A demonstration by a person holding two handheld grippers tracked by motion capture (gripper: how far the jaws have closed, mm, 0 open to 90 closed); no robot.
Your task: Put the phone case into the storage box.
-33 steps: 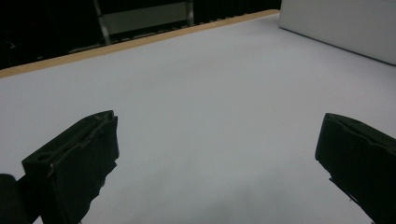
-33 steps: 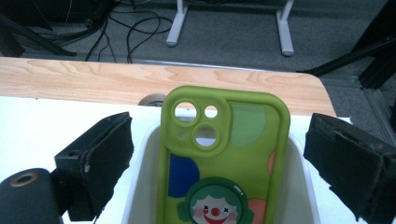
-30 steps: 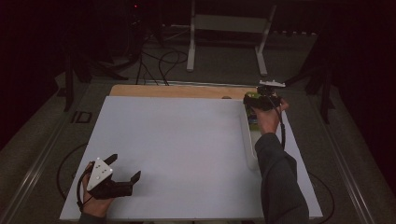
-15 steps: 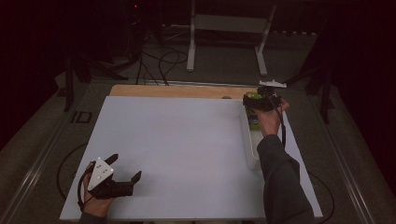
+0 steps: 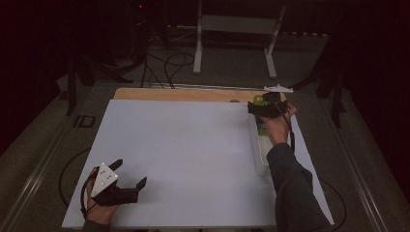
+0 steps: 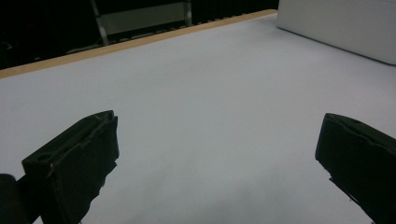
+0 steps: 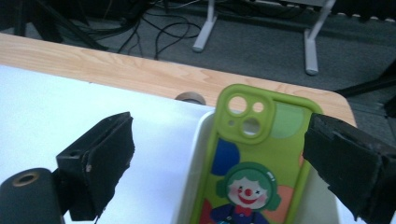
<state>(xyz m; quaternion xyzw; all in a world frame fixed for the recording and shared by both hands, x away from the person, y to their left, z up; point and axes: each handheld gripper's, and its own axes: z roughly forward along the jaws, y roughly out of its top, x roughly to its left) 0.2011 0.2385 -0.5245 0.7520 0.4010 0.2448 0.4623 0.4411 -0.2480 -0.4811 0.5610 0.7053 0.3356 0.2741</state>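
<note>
Table (image 5: 193, 159) under a white sheet spans the high view, wood edge bare at 12 o'clock. White tray (image 5: 259, 145) lies along the sheet's 3 o'clock side, its far end holding a green phone case (image 7: 254, 158) printed with a clown, camera holes toward 12 o'clock. Right gripper (image 5: 263, 107) hovers over that end, jaws apart, the case between them but untouched in the right gripper view. Left gripper (image 5: 126, 180) rests at 7 o'clock, well apart from the tray, jaws wide over bare sheet.
</note>
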